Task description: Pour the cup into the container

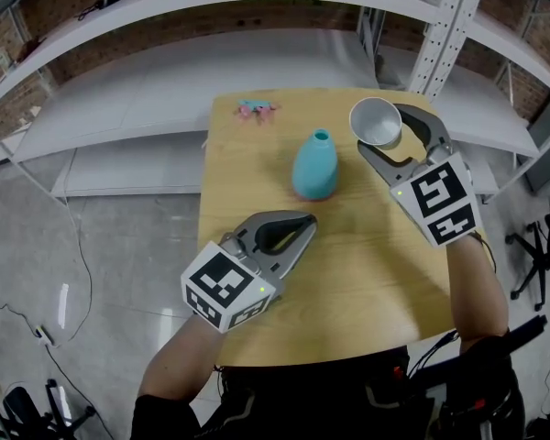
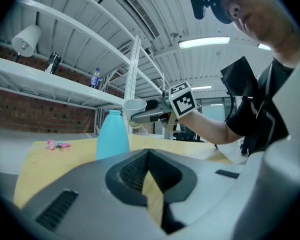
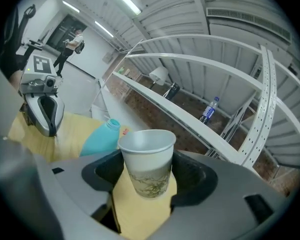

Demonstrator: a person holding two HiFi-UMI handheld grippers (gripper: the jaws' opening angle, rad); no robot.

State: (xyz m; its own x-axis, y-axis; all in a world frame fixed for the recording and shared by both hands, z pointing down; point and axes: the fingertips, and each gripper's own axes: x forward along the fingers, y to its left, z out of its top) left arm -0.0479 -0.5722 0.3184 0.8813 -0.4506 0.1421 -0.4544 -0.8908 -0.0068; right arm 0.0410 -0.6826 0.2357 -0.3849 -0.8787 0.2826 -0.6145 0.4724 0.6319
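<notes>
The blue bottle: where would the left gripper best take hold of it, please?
Probably the blue bottle low on its neck, level from the person's side: it stands upright, narrows upward, and the left gripper, jaws shut, faces it.

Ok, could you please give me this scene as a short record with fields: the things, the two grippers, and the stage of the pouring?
surface: light wooden table
container: teal narrow-necked bottle, upright, mid-table, neck open
cup: white paper cup with plant print, upright, lifted beside the bottle's neck
right gripper: shut on the cup
left gripper: shut, empty, over the table's near left part
other: small pink object at the far edge
stage: pouring not yet begun
</notes>
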